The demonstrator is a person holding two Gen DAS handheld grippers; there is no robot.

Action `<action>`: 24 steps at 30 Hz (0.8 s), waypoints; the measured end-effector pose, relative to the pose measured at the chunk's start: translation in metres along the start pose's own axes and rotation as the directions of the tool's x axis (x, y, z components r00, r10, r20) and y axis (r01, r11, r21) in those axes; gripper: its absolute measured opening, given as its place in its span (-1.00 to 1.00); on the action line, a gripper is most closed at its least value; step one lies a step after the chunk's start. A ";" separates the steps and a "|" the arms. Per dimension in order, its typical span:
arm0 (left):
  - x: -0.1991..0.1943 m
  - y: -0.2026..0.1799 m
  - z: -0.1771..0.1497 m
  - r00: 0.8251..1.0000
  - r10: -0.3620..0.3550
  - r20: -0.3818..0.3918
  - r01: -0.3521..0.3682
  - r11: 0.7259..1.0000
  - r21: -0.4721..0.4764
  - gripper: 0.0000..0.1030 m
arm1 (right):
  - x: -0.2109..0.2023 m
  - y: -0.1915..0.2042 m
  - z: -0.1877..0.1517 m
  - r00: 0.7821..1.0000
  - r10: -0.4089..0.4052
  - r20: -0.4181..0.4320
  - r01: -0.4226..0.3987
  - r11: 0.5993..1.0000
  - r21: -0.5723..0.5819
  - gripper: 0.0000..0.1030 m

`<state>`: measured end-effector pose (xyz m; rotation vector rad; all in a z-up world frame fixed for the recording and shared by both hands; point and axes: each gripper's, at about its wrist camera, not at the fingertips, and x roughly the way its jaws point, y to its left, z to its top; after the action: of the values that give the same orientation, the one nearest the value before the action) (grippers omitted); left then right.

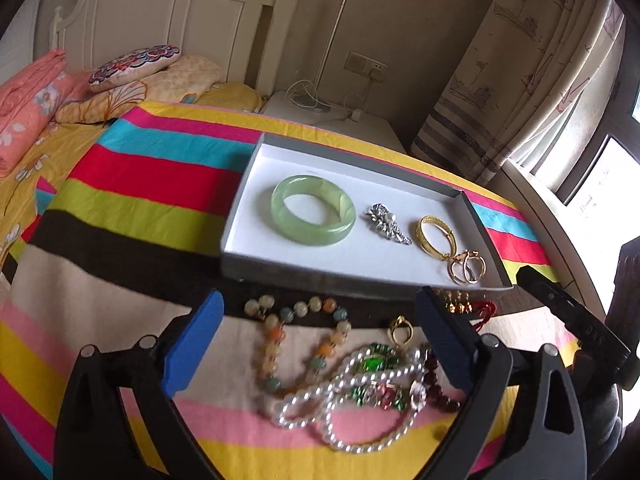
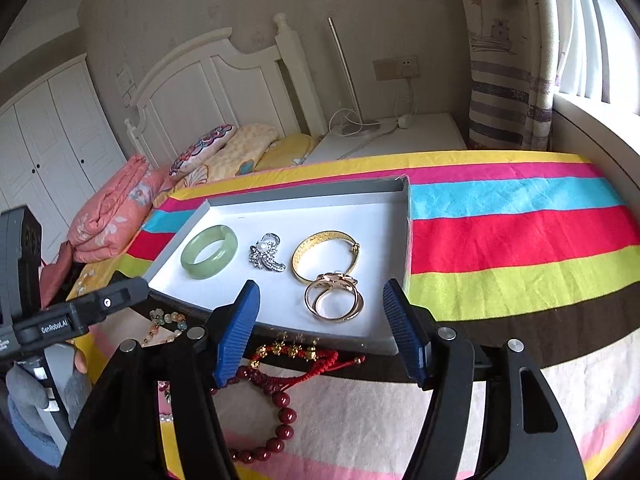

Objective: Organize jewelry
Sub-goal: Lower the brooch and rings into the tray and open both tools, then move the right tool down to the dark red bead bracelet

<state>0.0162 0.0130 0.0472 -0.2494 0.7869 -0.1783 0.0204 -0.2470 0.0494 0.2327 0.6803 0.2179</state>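
A white tray with a grey rim (image 1: 320, 278) (image 2: 280, 216) lies on the striped cloth. It holds a green jade bangle (image 1: 313, 210) (image 2: 209, 251), a silver brooch (image 1: 386, 222) (image 2: 266, 257), a gold bangle (image 1: 434, 236) (image 2: 324, 254) and rose-gold rings (image 1: 468, 268) (image 2: 334, 298). In front of the tray, loose on the cloth, lie a pearl necklace (image 1: 292, 404), a pastel bead bracelet (image 1: 343, 326), a gold ring (image 1: 400, 330), a red cord bracelet (image 2: 300, 354) and dark red beads (image 2: 280, 420). My left gripper (image 1: 320, 298) hangs open above the loose pile. My right gripper (image 2: 322, 288) is open at the tray's near edge, holding nothing.
The striped cloth (image 2: 520, 232) covers the work surface, with a bed and pillows (image 1: 132, 68) behind on the left. A white nightstand with a lamp and cables (image 2: 384, 132) stands at the back. Curtains and a window (image 2: 580, 40) are on the right.
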 end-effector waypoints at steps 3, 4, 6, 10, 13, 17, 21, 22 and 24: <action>-0.011 0.015 -0.017 1.000 -0.009 0.010 0.010 0.999 -0.052 0.92 | -0.012 -0.006 -0.011 1.000 0.003 0.015 -0.003 1.000 0.025 0.29; -0.013 0.020 -0.024 1.000 -0.017 0.006 0.018 0.997 -0.069 0.92 | -0.014 -0.008 -0.015 1.000 0.000 0.016 -0.001 0.999 0.033 0.31; -0.016 0.030 -0.034 0.999 -0.032 -0.004 0.032 0.995 -0.095 0.92 | -0.016 -0.014 -0.021 1.000 -0.002 0.007 0.002 0.999 0.046 0.37; -0.014 0.041 -0.044 0.995 -0.099 -0.033 0.093 0.985 -0.147 0.95 | -0.022 -0.009 -0.027 1.000 -0.004 0.004 0.004 1.000 0.031 0.53; -0.014 0.039 -0.046 0.996 -0.089 -0.030 0.084 0.987 -0.135 0.95 | -0.016 0.004 -0.035 0.998 -0.009 -0.055 0.007 0.999 -0.035 0.58; -0.015 0.028 -0.047 0.997 -0.072 -0.031 0.069 0.995 -0.078 0.95 | -0.009 0.029 -0.046 0.993 -0.043 -0.108 0.025 0.987 -0.159 0.62; -0.015 0.026 -0.044 0.997 -0.078 -0.019 0.076 0.995 -0.068 0.95 | -0.002 0.035 -0.052 0.986 -0.026 -0.163 -0.007 0.980 -0.197 0.62; -0.014 0.026 -0.044 0.996 -0.083 -0.020 0.081 0.994 -0.073 0.95 | -0.001 0.037 -0.053 0.985 -0.029 -0.170 -0.008 0.978 -0.208 0.62; -0.014 0.028 -0.044 0.996 -0.091 -0.019 0.090 0.993 -0.083 0.95 | 0.002 0.041 -0.056 0.981 -0.028 -0.190 -0.017 0.973 -0.231 0.61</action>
<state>-0.0233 0.0364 0.0189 -0.3616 0.8072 -0.2349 -0.0189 -0.1991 0.0175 -0.0150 0.8399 0.3146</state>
